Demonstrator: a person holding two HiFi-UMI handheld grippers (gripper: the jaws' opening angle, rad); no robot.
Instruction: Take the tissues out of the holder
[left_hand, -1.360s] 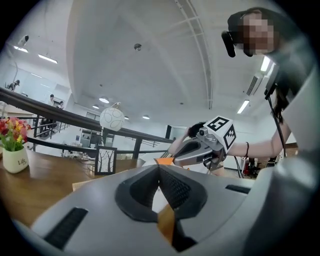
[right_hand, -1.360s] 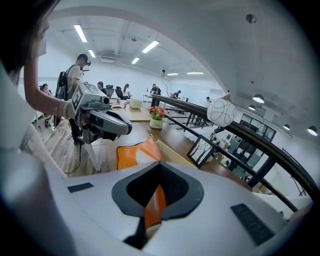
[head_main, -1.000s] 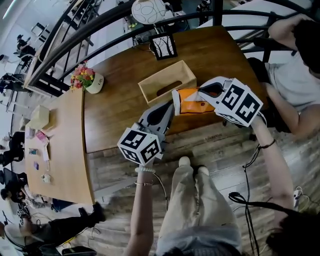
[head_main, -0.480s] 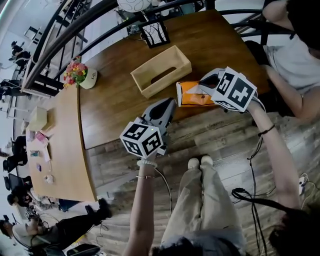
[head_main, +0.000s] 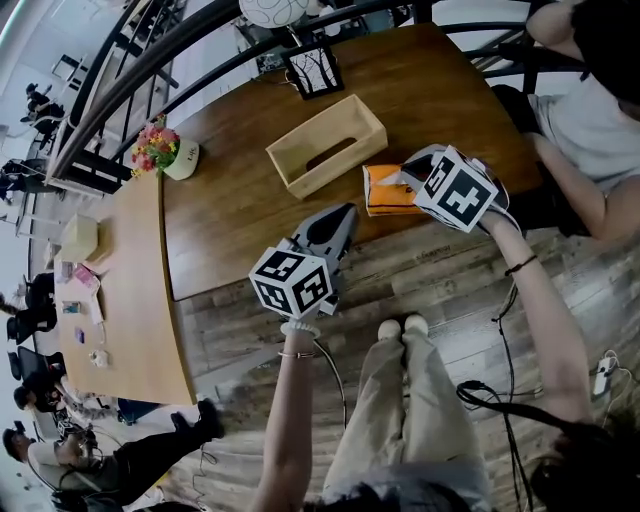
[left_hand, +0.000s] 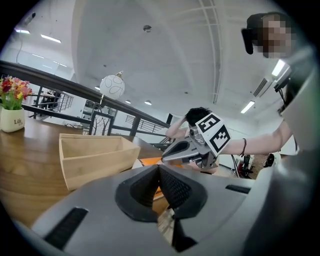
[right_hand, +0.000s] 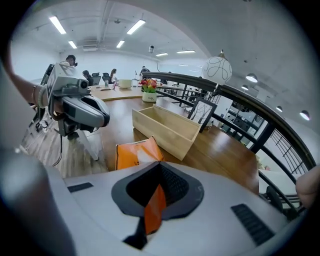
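Bright orange with a white patch on the tissue pack (head_main: 385, 190). Pale, unpainted wood for the holder (head_main: 326, 145). Dark brown grain across the counter (head_main: 230, 215). Grey shells and black ribbed pads (left_hand: 175, 189) on the left gripper (head_main: 345, 212) and right gripper (head_main: 408, 172), plus black-and-white square markers (head_main: 293, 283). Pink, red and yellow flowers (head_main: 160, 145) in a white pot (head_main: 188, 163) at the counter's left edge.

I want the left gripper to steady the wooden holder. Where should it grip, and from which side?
Probably the near long wall of the wooden holder, from above: it lies open side up with thin upright walls, so one jaw fits inside, one outside. The left gripper is shut and must open first.
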